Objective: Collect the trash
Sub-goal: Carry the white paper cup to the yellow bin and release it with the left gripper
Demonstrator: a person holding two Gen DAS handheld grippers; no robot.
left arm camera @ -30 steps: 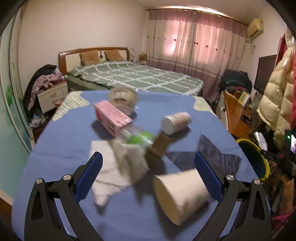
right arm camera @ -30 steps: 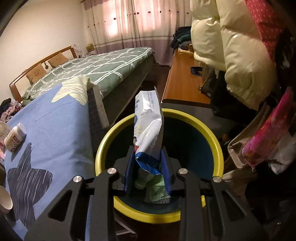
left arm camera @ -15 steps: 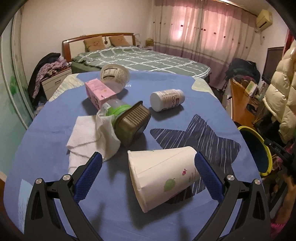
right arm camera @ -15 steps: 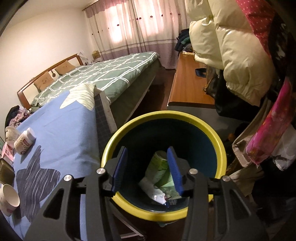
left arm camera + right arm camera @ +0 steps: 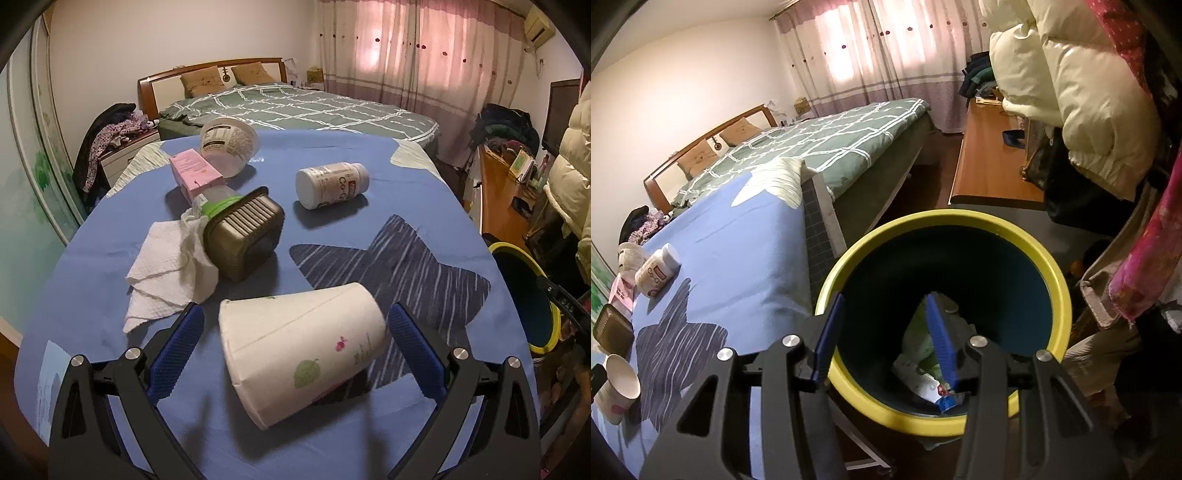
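Trash is partly collected: wrappers (image 5: 923, 373) lie in the yellow-rimmed bin (image 5: 1027, 243) under the wide-open, empty right gripper (image 5: 884, 338), while the paper cup (image 5: 303, 350) lies near, between the open left gripper (image 5: 295, 345) jaws, with bottle (image 5: 330, 184), tissue (image 5: 166, 266) and tubs farther off

The left gripper (image 5: 293, 345) is spread wide around a paper cup (image 5: 301, 345) lying on its side on the blue surface (image 5: 369, 155), neither pad touching.
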